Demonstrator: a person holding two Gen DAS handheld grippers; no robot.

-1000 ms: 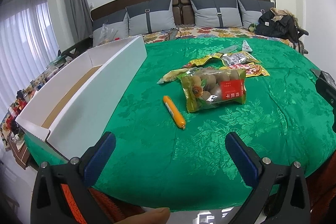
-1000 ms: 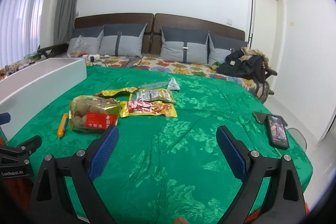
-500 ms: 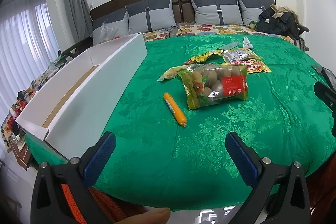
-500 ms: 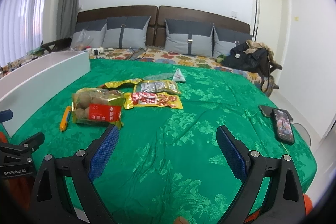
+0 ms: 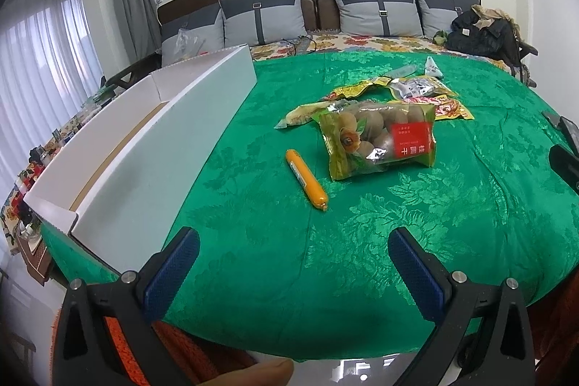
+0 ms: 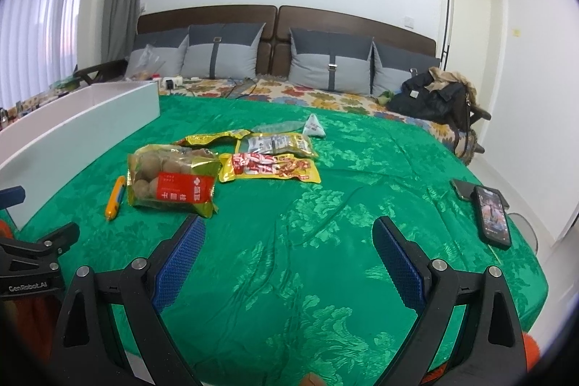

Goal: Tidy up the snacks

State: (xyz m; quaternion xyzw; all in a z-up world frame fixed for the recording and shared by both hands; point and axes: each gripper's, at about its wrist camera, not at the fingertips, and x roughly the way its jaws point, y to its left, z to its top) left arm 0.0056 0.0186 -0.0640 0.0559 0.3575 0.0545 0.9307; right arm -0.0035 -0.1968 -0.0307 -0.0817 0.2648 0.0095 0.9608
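Note:
Snacks lie on a green bedspread [image 5: 416,212]. An orange sausage stick [image 5: 306,179] lies just left of a clear bag of brown fruits with a red label [image 5: 380,140]. Behind it are yellow packets [image 5: 448,105], a silver packet [image 5: 416,85] and a small white triangular packet [image 5: 432,67]. In the right wrist view I see the sausage [image 6: 115,198], the fruit bag [image 6: 170,179] and a red-yellow packet [image 6: 271,168]. My left gripper [image 5: 294,264] is open and empty, near the front edge. My right gripper [image 6: 288,254] is open and empty, right of the fruit bag.
A long white open box [image 5: 152,140] stands along the bed's left side, also in the right wrist view [image 6: 72,136]. Two phones [image 6: 490,216] lie near the right edge. Grey pillows [image 6: 224,51] and a black bag [image 6: 430,98] sit at the head.
Both grippers have moved forward a little toward the snacks, which look nearer and larger. Both stay open and empty. The snacks have not moved.

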